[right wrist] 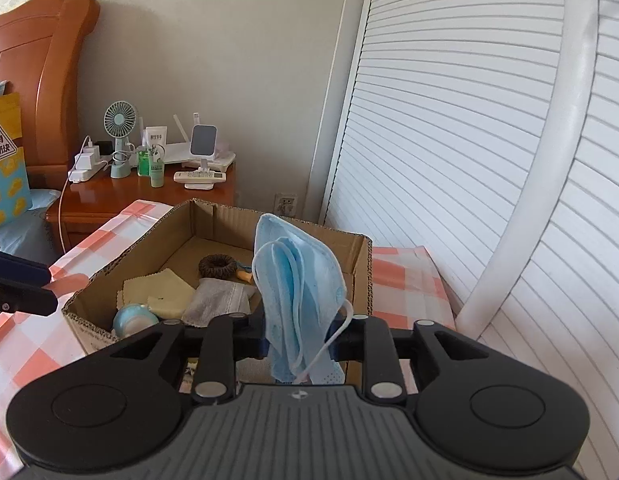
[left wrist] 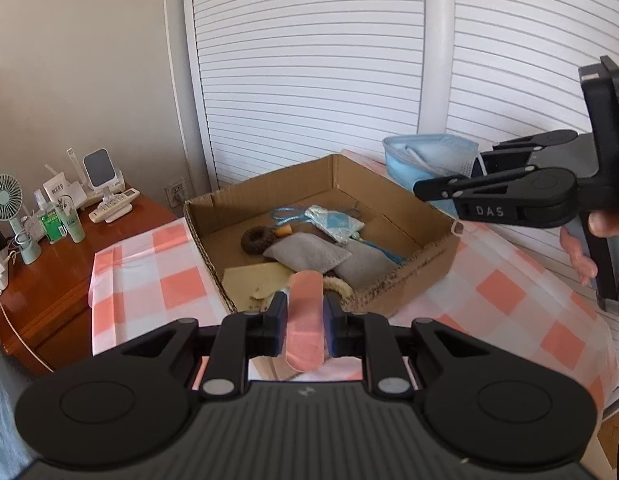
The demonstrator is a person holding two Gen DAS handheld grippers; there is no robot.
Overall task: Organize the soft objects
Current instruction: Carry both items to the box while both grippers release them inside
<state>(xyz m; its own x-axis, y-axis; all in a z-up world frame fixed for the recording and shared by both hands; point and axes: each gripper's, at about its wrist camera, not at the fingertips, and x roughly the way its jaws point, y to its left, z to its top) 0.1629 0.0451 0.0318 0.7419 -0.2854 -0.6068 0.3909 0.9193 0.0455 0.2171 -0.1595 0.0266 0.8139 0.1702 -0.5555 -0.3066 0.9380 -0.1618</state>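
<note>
On a checked tablecloth [left wrist: 149,264], one open cardboard box [left wrist: 393,296] holds two grey pouches [left wrist: 309,254], one dark hair scrunchie [left wrist: 256,240] and other soft items. Above it, the right gripper [right wrist: 297,344] holds one blue face mask [right wrist: 299,280] between its fingers, while the left gripper [left wrist: 305,320] is clamped on one pink adhesive bandage [left wrist: 305,320].

My two grippers [left wrist: 305,316] [right wrist: 297,344] are matte black plastic with silver screws; one fingertip [left wrist: 429,190] arm reads "DAS".
</note>
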